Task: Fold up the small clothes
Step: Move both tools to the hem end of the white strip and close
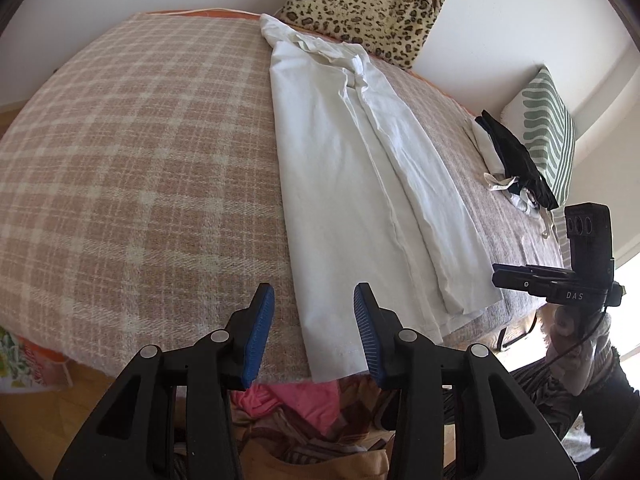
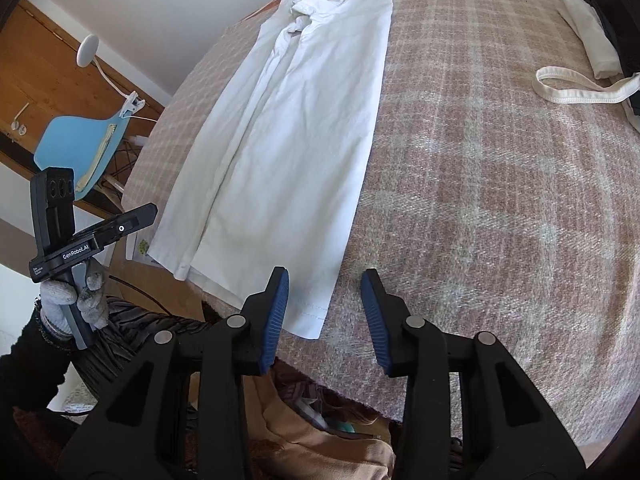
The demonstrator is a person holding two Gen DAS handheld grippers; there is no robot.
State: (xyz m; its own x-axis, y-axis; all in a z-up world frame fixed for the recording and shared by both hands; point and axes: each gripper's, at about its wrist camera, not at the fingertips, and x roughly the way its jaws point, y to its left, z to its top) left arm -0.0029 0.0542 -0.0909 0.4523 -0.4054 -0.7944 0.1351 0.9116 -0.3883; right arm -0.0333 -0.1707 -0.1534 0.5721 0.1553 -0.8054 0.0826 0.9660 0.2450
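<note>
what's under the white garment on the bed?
The white garment lies flat on the plaid blanket, its hem at the near edge. Anything beneath the folded cloth is covered; no bulge shows.

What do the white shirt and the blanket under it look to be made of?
White shirt: thin woven cotton by the look, matte, with soft creases and a stitched hem. Blanket: probably brushed wool or acrylic, fuzzy, with a pink and cream check.

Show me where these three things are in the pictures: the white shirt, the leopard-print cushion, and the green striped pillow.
white shirt (image 1: 340, 184): left wrist view, on the flat middle of the fabric.
leopard-print cushion (image 1: 360, 4): left wrist view, on the middle of its spotted front.
green striped pillow (image 1: 548, 128): left wrist view, on the striped face.
</note>
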